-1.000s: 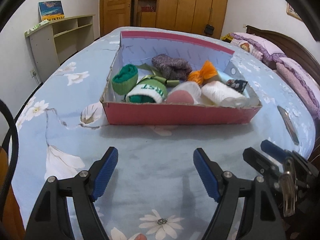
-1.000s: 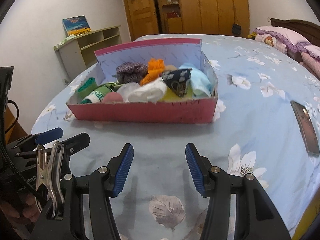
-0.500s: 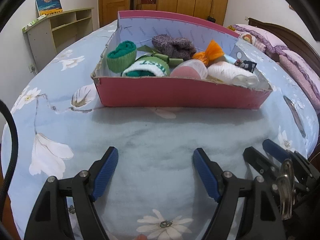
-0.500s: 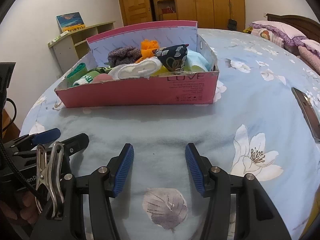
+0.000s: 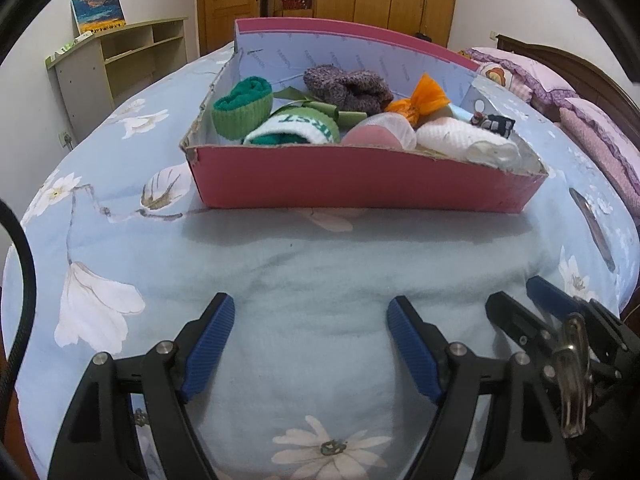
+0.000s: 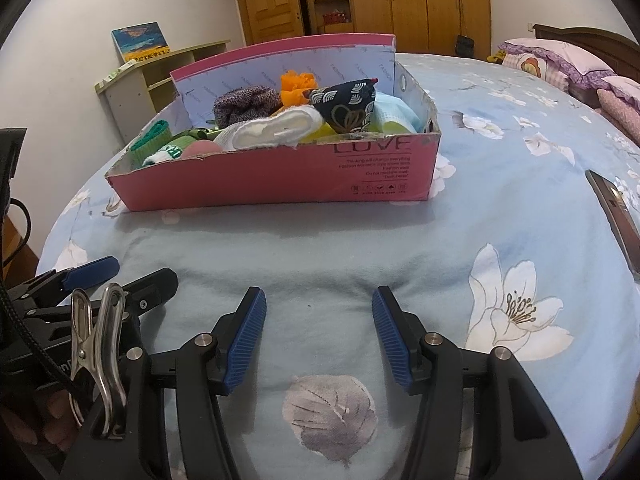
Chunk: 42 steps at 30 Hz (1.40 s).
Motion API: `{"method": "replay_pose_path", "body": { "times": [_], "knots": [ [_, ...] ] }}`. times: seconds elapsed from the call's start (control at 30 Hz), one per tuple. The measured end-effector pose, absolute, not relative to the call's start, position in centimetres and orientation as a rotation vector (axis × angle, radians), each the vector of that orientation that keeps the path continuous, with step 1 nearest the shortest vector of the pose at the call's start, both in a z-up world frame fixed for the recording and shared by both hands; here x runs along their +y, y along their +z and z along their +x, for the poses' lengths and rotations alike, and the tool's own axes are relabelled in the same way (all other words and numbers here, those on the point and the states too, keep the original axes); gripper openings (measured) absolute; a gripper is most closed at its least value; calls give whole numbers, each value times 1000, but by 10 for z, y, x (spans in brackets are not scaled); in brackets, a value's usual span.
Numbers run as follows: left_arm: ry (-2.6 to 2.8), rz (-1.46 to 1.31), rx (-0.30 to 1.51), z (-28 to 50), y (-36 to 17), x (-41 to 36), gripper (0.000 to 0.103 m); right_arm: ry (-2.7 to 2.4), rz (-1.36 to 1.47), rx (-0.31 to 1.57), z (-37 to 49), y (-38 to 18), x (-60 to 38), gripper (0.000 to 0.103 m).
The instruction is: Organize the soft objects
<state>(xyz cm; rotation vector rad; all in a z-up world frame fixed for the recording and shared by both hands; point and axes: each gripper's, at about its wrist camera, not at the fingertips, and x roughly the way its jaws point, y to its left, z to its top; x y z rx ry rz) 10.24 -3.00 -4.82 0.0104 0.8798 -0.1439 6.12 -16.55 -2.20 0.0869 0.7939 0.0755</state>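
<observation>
A: Where is the pink box (image 5: 360, 184) relative to the two tools?

B: It sits on the flowered bedspread (image 5: 320, 264), ahead of both and well apart from them. The left gripper (image 5: 310, 340) hangs low over the near part of the bed, its blue-padded jaws spread wide with nothing between them. The right gripper (image 6: 318, 332) is just beside it, to its right, jaws also parted and empty.

A: And the soft things?

B: All inside the box. At the left end lies a green rolled sock (image 5: 244, 106), with a white-and-green sock (image 5: 296, 128) just to its near right. A purple knitted piece (image 5: 346, 88) lies against the far wall, an orange bundle (image 5: 420, 100) to its right. Near the front wall are a pink round item (image 5: 374, 138) and a white rolled cloth (image 6: 276, 130). A dark patterned pouch (image 6: 346, 106) stands toward the right end, touching a pale blue cloth (image 6: 394, 114).

A: Anything else on the bed?

B: A phone (image 6: 616, 216) lies flat at the right, well apart from the box.
</observation>
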Motion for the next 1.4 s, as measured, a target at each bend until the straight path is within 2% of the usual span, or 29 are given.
{"method": "replay_pose_path", "body": {
  "times": [1.4],
  "knots": [
    [-141,2,874,102,-50,-28,83,76,89,795,61,-22,-166,57]
  ]
}}
